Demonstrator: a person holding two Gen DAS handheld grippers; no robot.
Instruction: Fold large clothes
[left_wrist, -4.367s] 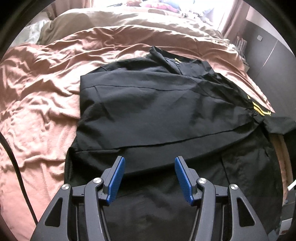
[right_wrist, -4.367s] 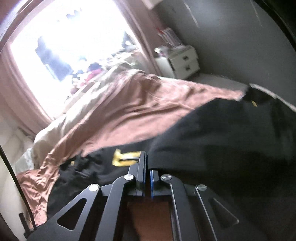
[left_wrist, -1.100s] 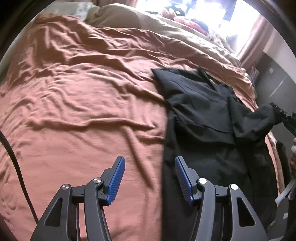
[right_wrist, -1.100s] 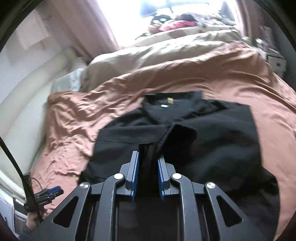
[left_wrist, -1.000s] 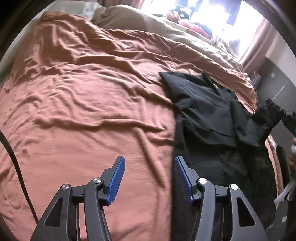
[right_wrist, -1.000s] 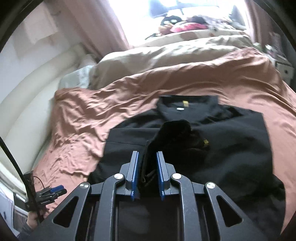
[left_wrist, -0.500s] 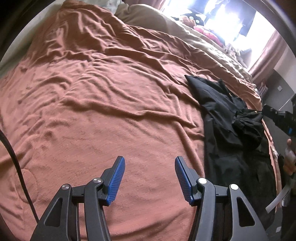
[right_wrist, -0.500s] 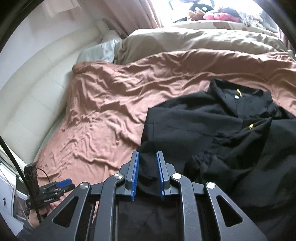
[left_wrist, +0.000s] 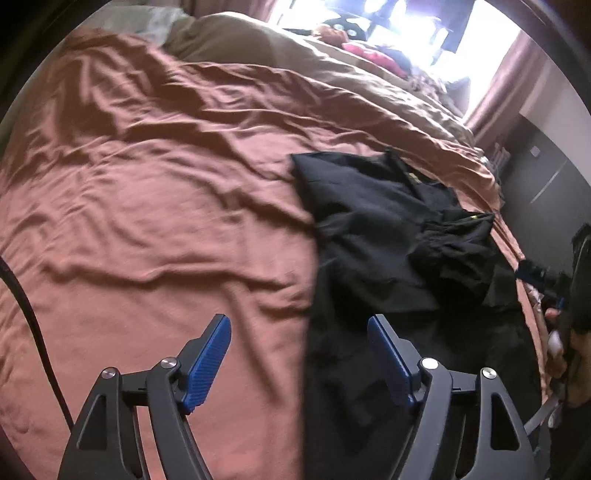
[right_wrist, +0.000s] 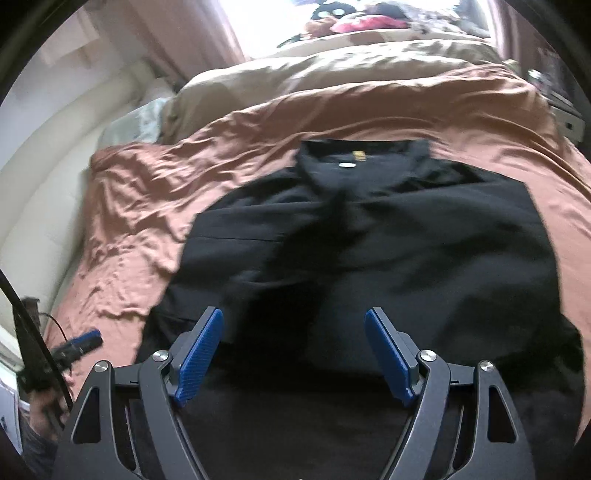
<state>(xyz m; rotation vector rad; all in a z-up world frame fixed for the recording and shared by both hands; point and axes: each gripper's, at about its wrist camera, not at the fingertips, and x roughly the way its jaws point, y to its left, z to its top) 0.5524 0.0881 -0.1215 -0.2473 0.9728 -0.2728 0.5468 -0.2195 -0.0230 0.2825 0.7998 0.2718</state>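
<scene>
Bedspread (right_wrist: 258, 147), rust-brown and wrinkled, covers the bed; beige duvet (right_wrist: 332, 66) bunched behind it. Black collared garment (right_wrist: 388, 236) lies on the bedspread near its right edge, collar pointing toward the duvet, one sleeve (left_wrist: 454, 251) folded in across the body in a rumpled heap. Neck label: small yellow tag (right_wrist: 358, 156) above a white oval; text unreadable. Left gripper (left_wrist: 299, 354) jaws opening, blue pads spread, nothing between them, straddling the garment's left edge. Right gripper (right_wrist: 293, 350) jaws opening over the garment's lower part, fabric not pinched.
</scene>
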